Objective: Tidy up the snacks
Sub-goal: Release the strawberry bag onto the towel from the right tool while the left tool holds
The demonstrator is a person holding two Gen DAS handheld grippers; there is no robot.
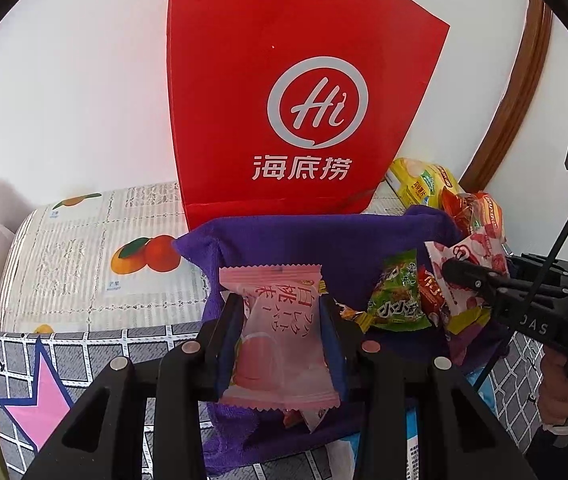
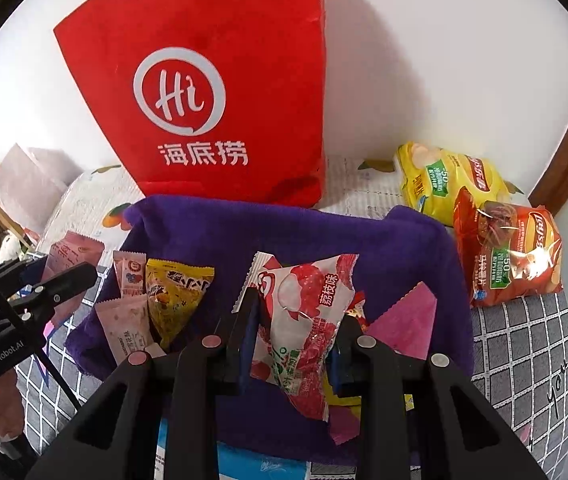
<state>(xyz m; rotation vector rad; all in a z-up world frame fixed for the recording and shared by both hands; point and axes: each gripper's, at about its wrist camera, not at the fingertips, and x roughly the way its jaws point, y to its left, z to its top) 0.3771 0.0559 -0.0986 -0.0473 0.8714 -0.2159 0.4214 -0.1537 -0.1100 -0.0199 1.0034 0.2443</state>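
My left gripper [image 1: 280,300] is shut on a pale pink peach jelly packet [image 1: 280,344], held upright over the purple cloth [image 1: 284,244]. My right gripper [image 2: 298,308] is shut on a red-and-white lychee packet [image 2: 308,320] above the same purple cloth [image 2: 324,232]. Each gripper shows in the other's view: the right gripper [image 1: 464,274] with its lychee packet [image 1: 480,248] at the right, the left gripper [image 2: 72,270] with its pink packet [image 2: 74,250] at the left. Several small snacks lie on the cloth, among them a green packet [image 1: 398,296] and a yellow packet [image 2: 174,296].
A tall red paper bag [image 2: 204,92] stands against the white wall right behind the cloth. A yellow chip bag [image 2: 444,180] and a red chip bag [image 2: 508,252] lie at the right. The table has a fruit-print cover [image 1: 96,240] and a grey grid cover [image 2: 524,340].
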